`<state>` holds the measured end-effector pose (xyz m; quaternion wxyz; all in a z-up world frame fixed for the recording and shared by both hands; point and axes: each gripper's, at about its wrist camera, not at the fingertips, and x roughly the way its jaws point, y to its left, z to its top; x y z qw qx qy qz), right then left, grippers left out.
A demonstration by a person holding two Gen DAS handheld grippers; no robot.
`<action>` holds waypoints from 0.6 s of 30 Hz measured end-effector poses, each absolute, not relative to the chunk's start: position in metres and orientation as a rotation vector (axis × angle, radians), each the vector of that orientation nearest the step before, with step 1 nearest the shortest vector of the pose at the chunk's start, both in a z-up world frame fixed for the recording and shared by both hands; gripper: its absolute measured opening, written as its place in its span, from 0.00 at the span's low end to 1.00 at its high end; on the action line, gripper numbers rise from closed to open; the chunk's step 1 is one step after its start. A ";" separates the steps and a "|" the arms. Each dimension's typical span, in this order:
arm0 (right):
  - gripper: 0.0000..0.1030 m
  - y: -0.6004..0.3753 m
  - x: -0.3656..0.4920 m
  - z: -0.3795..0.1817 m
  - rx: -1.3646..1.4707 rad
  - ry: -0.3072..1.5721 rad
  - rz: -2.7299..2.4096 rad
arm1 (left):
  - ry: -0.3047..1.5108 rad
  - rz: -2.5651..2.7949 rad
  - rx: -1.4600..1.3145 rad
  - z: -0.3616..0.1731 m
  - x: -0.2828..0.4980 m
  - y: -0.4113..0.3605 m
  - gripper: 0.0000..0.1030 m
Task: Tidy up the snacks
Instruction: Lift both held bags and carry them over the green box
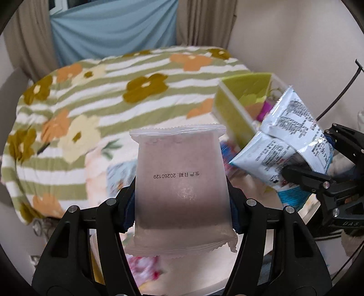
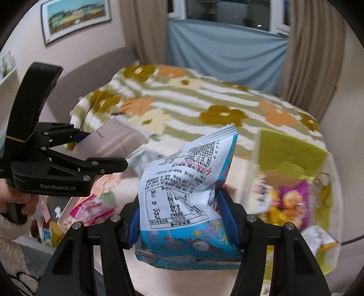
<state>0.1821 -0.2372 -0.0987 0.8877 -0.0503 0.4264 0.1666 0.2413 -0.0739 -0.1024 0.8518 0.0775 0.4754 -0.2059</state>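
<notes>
- While both packets are held aloft over the bed, trouble's possible.
- Frosted packet (image 1: 179, 182) is pinched by left gripper (image 1: 182, 200) fingers.
- Blue snack bag (image 2: 188, 193) is squeezed by right gripper (image 2: 182, 218); contents could get crushed, or slip out short of the green box (image 2: 293, 159).

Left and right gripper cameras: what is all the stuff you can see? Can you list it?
frosted packet: one, pinkish-brown, clamped in left gripper
blue-white packet: one, printed, clamped in right gripper
green box: one, open, right side, colourful packets inside
pink packet: one, lying below, left
flowered blanket: one, green-striped, behind
blue cloth: one, under the window
curtains: beige, either side
picture: one, on the wall
left gripper: black, shut
right gripper: black, shut
hand: one, holding left gripper's handle
</notes>
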 end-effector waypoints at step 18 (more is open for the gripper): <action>0.55 -0.467 0.239 -0.089 0.074 0.902 0.184 | 1.086 -0.447 0.007 -0.138 0.322 -0.299 0.58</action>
